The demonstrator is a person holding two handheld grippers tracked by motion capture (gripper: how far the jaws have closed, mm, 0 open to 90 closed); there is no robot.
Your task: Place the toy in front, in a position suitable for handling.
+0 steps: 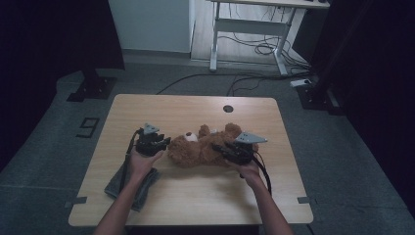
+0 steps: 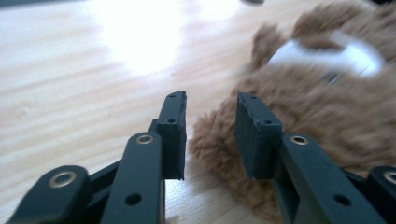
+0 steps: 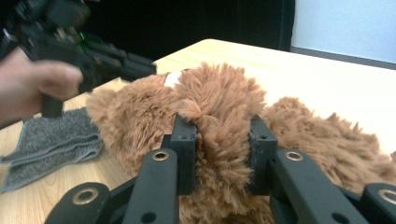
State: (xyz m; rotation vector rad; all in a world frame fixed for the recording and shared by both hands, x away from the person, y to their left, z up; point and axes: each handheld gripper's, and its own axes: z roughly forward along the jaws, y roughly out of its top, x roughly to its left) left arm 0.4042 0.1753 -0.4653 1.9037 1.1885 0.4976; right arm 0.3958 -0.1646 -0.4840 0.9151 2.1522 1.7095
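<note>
A brown plush teddy bear (image 1: 200,147) lies on its side in the middle of the wooden table (image 1: 195,200). My right gripper (image 1: 216,146) comes in from the bear's right, and in the right gripper view its jaws (image 3: 219,126) are pressed into a tuft of the bear's fur (image 3: 219,93). My left gripper (image 1: 165,143) sits at the bear's left end, its jaws open. In the left gripper view (image 2: 210,100) they stand apart, with the bear's fur (image 2: 327,107) just ahead and a white patch farther back. The right gripper view also shows the left gripper (image 3: 149,69) beyond the bear.
A folded grey towel (image 1: 134,183) lies at the table's near left, under the left forearm, and in the right gripper view the towel (image 3: 46,144) is at the left. A round hole (image 1: 228,108) sits near the table's far edge. A white desk frame (image 1: 254,29) with floor cables stands behind.
</note>
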